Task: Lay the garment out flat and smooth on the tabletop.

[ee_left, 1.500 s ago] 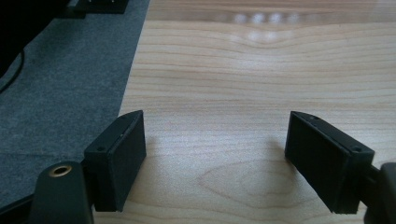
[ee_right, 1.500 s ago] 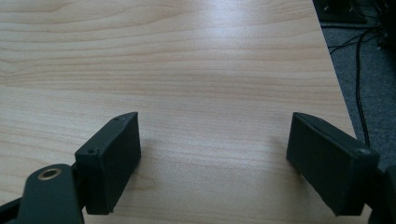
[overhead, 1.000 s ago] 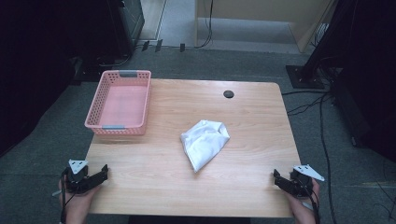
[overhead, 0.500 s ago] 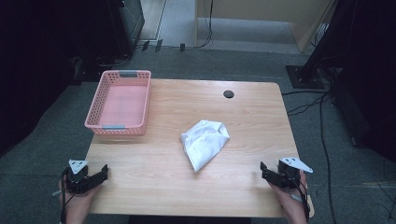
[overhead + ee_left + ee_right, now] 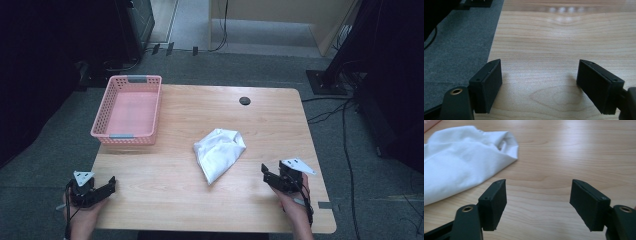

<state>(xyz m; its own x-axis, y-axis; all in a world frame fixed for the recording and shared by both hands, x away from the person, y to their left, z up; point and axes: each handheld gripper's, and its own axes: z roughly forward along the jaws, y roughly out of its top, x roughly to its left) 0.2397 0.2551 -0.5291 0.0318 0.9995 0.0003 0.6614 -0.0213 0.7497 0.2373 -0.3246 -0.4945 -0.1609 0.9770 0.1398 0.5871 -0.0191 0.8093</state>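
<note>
A lab: bare wooden table (image 5: pixel 165 185), floor cables (image 5: pixel 345 135), dark equipment racks (image 5: pixel 132 25)

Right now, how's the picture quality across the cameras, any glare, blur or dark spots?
High view: table evenly lit, surrounding floor falls into darkness. Left gripper view: glare patches on the far wood, jaws cast soft shadows. Right gripper view: white cloth bright and slightly soft, nearly washed out.

A light wooden counter (image 5: pixel 175 185) stands on grey carpet (image 5: pixel 45 145). Beyond it a paler floor strip (image 5: pixel 192 20) runs back beside a tan wall panel (image 5: pixel 280 10); black cables (image 5: pixel 345 130) trail at right.
</note>
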